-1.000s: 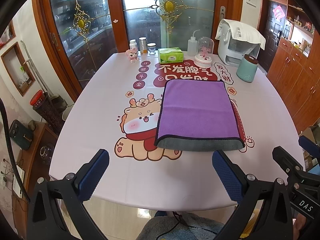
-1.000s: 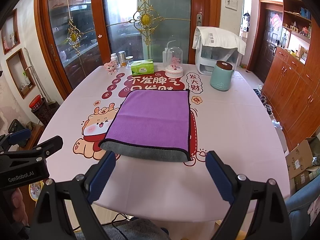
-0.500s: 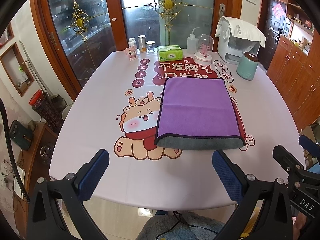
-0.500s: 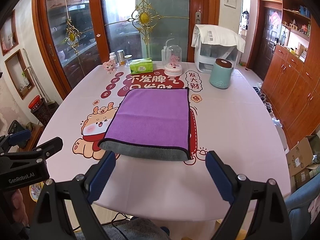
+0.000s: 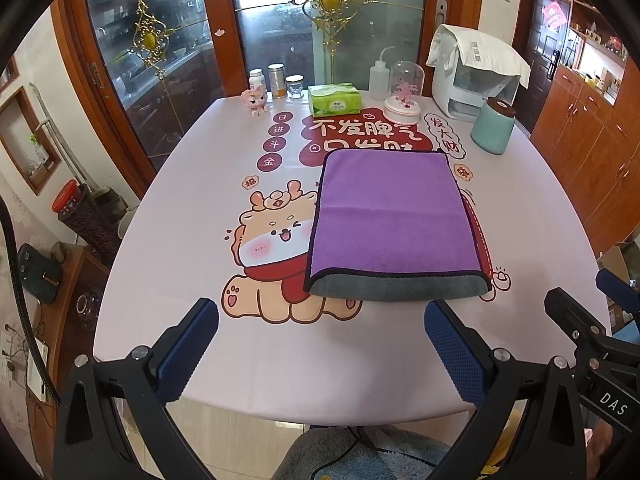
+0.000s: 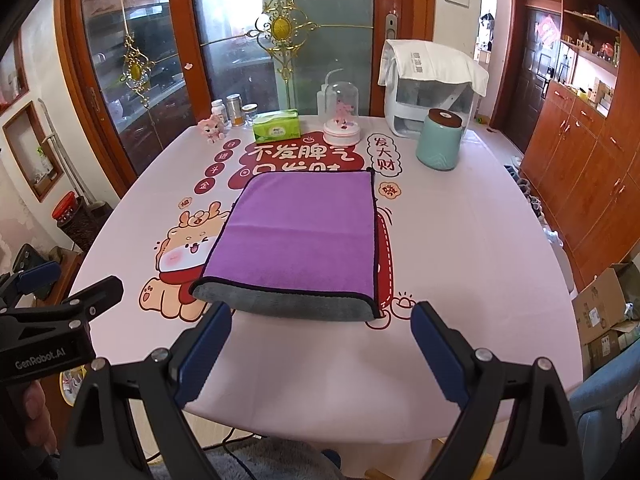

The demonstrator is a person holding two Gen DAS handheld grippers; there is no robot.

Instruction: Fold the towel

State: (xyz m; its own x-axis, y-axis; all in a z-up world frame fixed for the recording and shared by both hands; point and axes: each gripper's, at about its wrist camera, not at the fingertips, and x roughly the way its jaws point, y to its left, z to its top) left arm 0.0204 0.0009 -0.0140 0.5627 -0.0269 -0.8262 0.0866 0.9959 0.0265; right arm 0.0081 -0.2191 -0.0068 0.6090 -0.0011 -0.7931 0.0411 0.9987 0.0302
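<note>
A purple towel [image 5: 390, 216] with a grey underside lies folded flat on the pink printed tablecloth [image 5: 180, 220], its grey fold edge toward me. It also shows in the right wrist view [image 6: 300, 232]. My left gripper [image 5: 320, 340] is open and empty, held above the table's near edge, short of the towel. My right gripper [image 6: 322, 340] is open and empty, just short of the towel's grey near edge. Each gripper appears at the side of the other's view.
At the table's far end stand a green tissue box [image 5: 334, 99], a glass dome [image 5: 402, 96], a teal canister [image 5: 492, 126], a white appliance [image 5: 472, 76], small jars [image 5: 276, 80] and a pink figurine [image 5: 256, 102]. Wooden cabinets [image 6: 580, 160] line the right.
Both grippers have drifted very slightly; the towel lies where it was. Both stay open and empty.
</note>
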